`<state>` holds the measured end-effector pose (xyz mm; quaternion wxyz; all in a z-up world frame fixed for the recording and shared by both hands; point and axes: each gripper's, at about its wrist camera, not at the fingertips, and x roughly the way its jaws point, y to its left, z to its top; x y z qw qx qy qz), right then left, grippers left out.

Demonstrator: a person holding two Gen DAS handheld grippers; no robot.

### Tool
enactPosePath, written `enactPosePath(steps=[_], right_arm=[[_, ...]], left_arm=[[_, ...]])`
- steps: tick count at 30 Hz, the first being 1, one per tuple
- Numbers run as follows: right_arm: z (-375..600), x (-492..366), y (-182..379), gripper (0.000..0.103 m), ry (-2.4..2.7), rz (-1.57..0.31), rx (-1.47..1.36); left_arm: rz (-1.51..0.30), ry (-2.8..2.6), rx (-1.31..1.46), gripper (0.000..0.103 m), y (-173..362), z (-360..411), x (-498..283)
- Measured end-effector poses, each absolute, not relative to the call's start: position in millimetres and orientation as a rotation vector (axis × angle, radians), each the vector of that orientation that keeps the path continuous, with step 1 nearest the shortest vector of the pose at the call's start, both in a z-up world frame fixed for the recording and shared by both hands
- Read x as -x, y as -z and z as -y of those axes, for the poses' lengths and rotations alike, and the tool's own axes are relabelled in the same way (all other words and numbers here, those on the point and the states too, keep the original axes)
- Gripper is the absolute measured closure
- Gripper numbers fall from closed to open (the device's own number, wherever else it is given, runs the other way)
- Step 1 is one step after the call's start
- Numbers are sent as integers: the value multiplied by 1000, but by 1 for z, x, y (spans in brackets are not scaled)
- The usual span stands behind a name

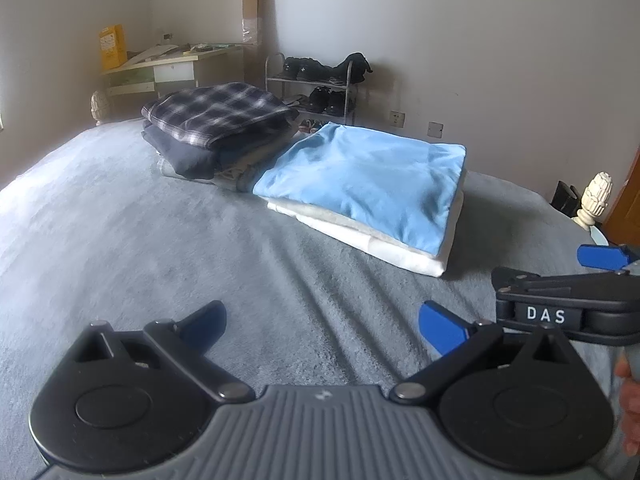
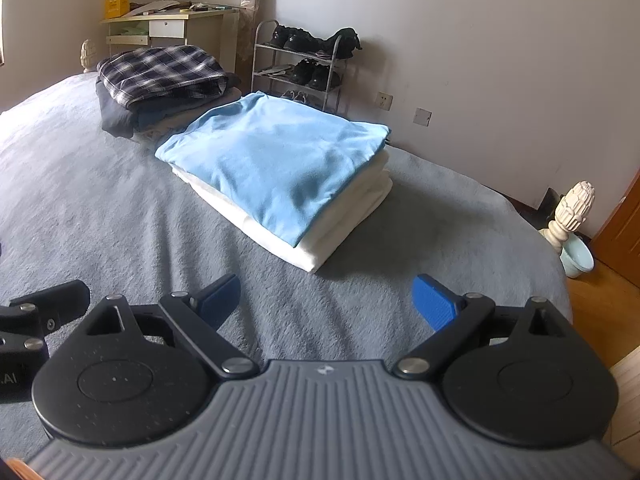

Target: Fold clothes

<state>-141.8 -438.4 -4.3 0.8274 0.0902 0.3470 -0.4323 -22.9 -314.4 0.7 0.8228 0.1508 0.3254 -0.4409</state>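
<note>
A folded light blue garment (image 1: 360, 178) (image 2: 276, 160) lies on top of folded white cloth (image 1: 360, 246) (image 2: 320, 240) on the grey bed (image 1: 140, 240) (image 2: 100, 220). Behind it stands a second stack topped by a folded plaid garment (image 1: 216, 114) (image 2: 160, 70) over dark clothes. My left gripper (image 1: 326, 326) hovers open over bare blanket, short of the blue stack, holding nothing. My right gripper (image 2: 330, 298) is open too and empty, just in front of the white cloth's near corner. The right gripper (image 1: 600, 256) also shows at the right edge of the left wrist view.
Past the bed's far edge stand a shoe rack (image 1: 316, 88) (image 2: 308, 64) against the wall and a desk (image 1: 172, 68) (image 2: 168, 26) with a yellow box. A carved bedpost (image 2: 572, 212) (image 1: 596, 200) and a pale bowl (image 2: 576, 260) sit at the right corner.
</note>
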Motion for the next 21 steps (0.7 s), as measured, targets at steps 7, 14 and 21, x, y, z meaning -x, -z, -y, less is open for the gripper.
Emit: enactPosePath(steps=[7,14,21], right_arm=[[439,142,7,10,910,-747,-206],[440,143,9,10,907,-752,-212],[440,143,9,10,905,-755,-214]], left_arm=[[-693,926,-321,0,1,315,23],[-692,922,-335,0,2,317,24],[-689,921,-342,0,3,318,25]])
